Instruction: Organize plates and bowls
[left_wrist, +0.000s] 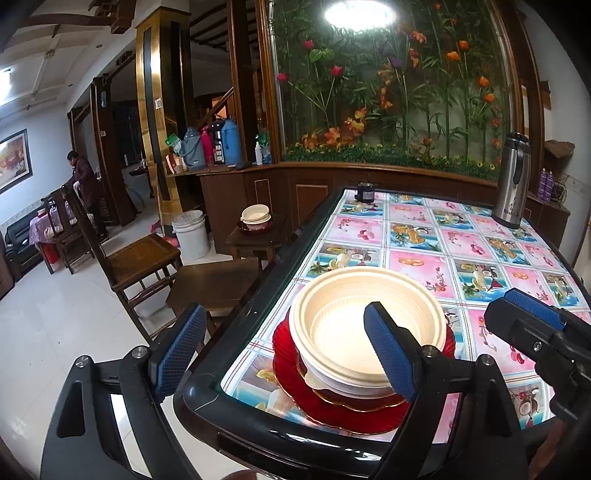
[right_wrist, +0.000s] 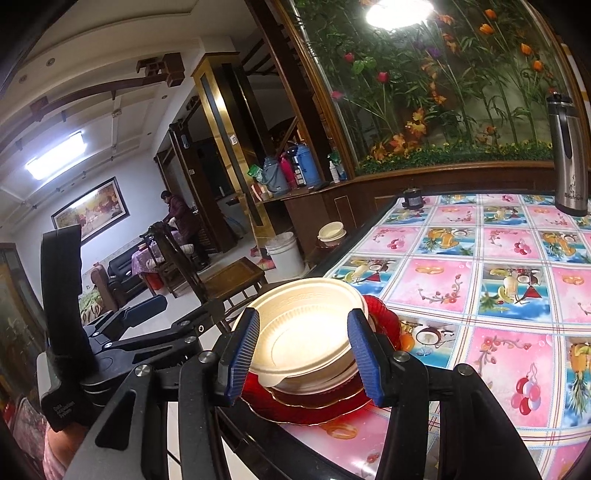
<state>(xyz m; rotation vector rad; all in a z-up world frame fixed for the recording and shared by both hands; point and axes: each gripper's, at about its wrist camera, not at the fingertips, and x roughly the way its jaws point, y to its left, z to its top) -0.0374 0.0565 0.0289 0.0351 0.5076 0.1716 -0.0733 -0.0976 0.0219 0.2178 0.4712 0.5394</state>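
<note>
The stack sits at the near corner of the table (left_wrist: 258, 325), hard by its black raised rim: a wide red scalloped plate (left_wrist: 295, 384) on the bottom, a smaller red, gold-edged plate (left_wrist: 354, 402) on that, and cream plastic bowls (left_wrist: 365, 325) nested on top, at least 2 by the look of the rims. The cream bowls look light, thin-walled and a bit springy, likely to flex if squeezed across the mouth, so I'd take them by the rim with 1 pad inside and 1 outside. The red plates look like glass or hard glossy plastic, slick and probably brittle; I'd lift them from under the scalloped edge.

The left gripper (left_wrist: 284, 354) is spread wide and holds nothing, with 1 pad out beyond the table rim over the floor and the other over the bowl's right side. The right gripper (right_wrist: 303, 354) is also spread, its pads flanking the bowls on either side; I cannot tell whether either pad touches.

The stack has little margin toward the rim, and a wooden chair (left_wrist: 147, 266) and stool (left_wrist: 218, 284) stand below that edge. Away from the stack, the flowered tablecloth (right_wrist: 480, 288) runs bare to the steel thermos (right_wrist: 567, 155) and a small dark jar (right_wrist: 412, 197) at the far end. Another cream bowl stack (left_wrist: 256, 216) sits on a side stand beyond the stool.
</note>
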